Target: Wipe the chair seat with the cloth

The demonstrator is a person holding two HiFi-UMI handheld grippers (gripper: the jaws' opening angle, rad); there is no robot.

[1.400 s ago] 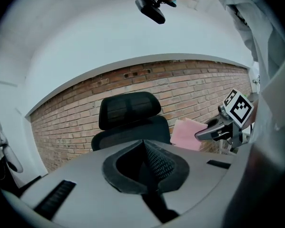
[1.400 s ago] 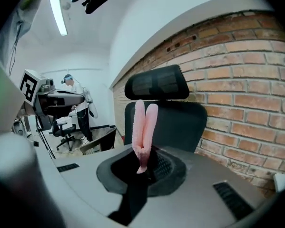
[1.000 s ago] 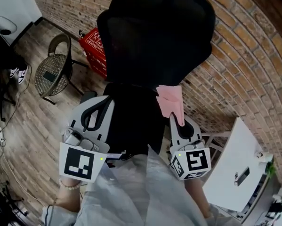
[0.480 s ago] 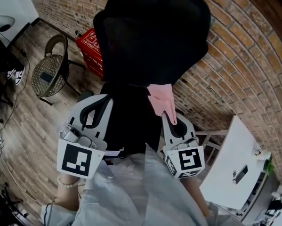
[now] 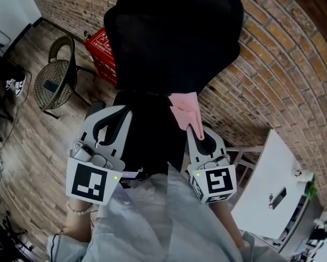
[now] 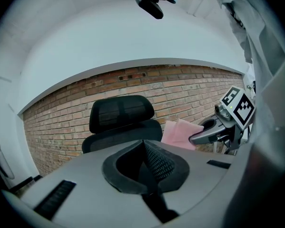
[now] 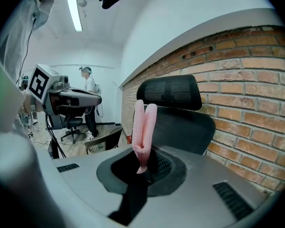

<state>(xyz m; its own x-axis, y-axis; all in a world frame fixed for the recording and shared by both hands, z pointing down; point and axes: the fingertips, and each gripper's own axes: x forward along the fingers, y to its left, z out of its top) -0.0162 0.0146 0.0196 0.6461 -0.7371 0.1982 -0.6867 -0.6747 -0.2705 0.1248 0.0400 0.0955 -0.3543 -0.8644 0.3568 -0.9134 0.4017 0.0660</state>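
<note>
**Head view:** a black office chair (image 5: 171, 42) stands against a brick wall (image 5: 272, 64), with its seat (image 5: 152, 138) between the two grippers. The left gripper (image 5: 110, 113) is at the seat's left side. The right gripper (image 5: 198, 131) carries a pink cloth (image 5: 185, 109), which spreads just ahead of its jaws over the seat's right rear; whether cloth and seat touch cannot be told. **Left gripper view:** the jaws are clenched together with nothing between them; the chair back lies beyond them and the cloth ahead to their right. **Right gripper view:** the jaws grasp the folded cloth by its lower end, and it rises upright directly ahead of them, the chair beyond.
</note>
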